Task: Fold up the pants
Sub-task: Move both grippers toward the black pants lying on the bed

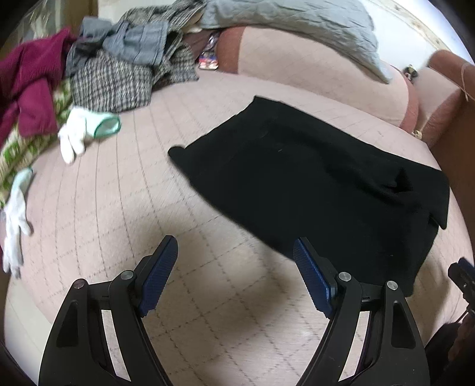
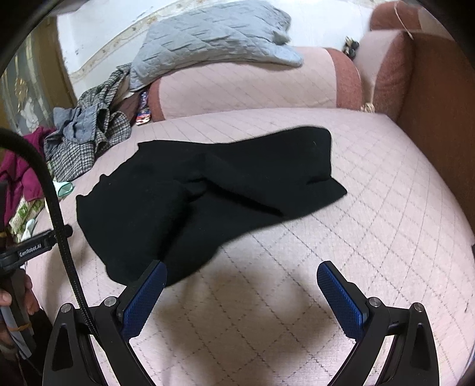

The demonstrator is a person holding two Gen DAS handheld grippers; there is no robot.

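Note:
Black pants [image 1: 320, 184] lie folded into a rough rectangle on the pink quilted sofa seat [image 1: 124, 190]. In the right wrist view the same black pants [image 2: 207, 193] spread across the seat [image 2: 371, 207], with a loose fold near the middle. My left gripper [image 1: 236, 249] hovers open above the seat, its right finger just at the near edge of the cloth. My right gripper [image 2: 242, 273] is open too, its left finger over the pants' near corner. Neither holds anything.
A heap of clothes [image 1: 112, 65] sits at the seat's far left: checked, grey and maroon pieces. Two white gloves [image 1: 74, 136] lie beside it. A grey quilted blanket [image 1: 297, 26] drapes over the backrest. The brown armrest [image 2: 439, 124] bounds the right. A hand [image 2: 17, 300] holds the other gripper.

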